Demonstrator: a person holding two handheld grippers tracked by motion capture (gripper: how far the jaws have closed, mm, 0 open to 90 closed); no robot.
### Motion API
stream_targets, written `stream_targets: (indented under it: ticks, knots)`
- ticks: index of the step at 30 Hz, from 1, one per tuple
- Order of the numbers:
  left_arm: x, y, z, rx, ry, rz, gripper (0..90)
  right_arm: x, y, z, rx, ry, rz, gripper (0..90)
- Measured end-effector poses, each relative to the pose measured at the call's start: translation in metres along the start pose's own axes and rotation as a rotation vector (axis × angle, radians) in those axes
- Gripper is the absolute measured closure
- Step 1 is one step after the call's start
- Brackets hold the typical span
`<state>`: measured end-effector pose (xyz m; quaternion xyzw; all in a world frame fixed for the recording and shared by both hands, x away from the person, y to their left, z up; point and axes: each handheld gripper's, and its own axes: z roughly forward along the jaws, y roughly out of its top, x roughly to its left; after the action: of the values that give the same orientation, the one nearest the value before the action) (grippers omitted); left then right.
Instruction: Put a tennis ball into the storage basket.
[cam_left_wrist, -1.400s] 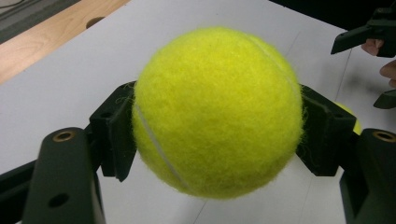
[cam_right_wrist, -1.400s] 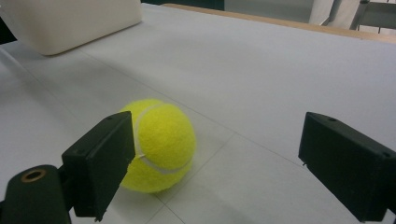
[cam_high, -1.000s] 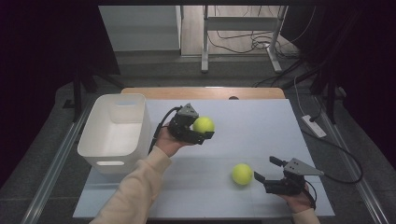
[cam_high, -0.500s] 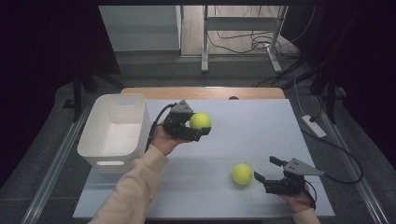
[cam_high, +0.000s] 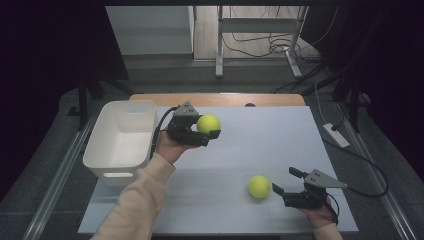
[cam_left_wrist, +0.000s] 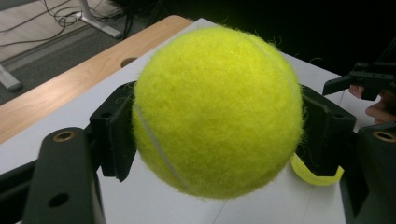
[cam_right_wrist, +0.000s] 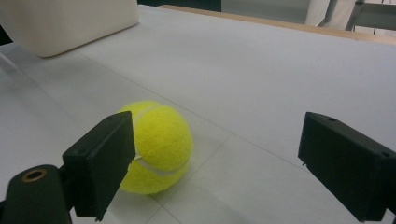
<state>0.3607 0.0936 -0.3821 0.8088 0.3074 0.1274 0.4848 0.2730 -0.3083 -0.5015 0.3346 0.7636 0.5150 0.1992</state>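
Note:
My left gripper (cam_high: 210, 128) is shut on a yellow tennis ball (cam_high: 208, 123) and holds it off the table, just right of the white bin (cam_high: 95, 150). In the left gripper view the ball (cam_left_wrist: 217, 109) sits squeezed between both black pads (cam_left_wrist: 116, 135). A second tennis ball (cam_high: 259, 186) rests on the white table top at the front right. My right gripper (cam_high: 284, 180) stands open just right of it, jaws pointing at it. In the right gripper view that ball (cam_right_wrist: 161, 147) lies beside the left jaw, a little in front of the gripper (cam_right_wrist: 224, 163), untouched.
The white bin (cam_right_wrist: 65, 23) stands at the table's left side, and what shows of its inside holds nothing. A wooden strip (cam_high: 215, 99) runs along the far edge of the white surface (cam_high: 260, 135). Cables and a table frame lie on the floor beyond.
My left gripper has carried its ball a little to the left and upward, closer to the bin. The right gripper and the second ball have stayed put.

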Motion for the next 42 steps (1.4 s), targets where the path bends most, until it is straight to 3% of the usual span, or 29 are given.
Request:
stream_targets:
  ticks: [19,42]
  knots:
    - [0.015,0.009,-0.034,-0.069,0.060,-0.019,26.4,0.000,0.000,0.000,0.001,-0.007,0.003,10.9]
    - [0.038,0.006,-0.060,-0.098,0.118,-0.074,26.4,0.000,0.000,0.000,-0.002,-0.019,-0.001,11.3]
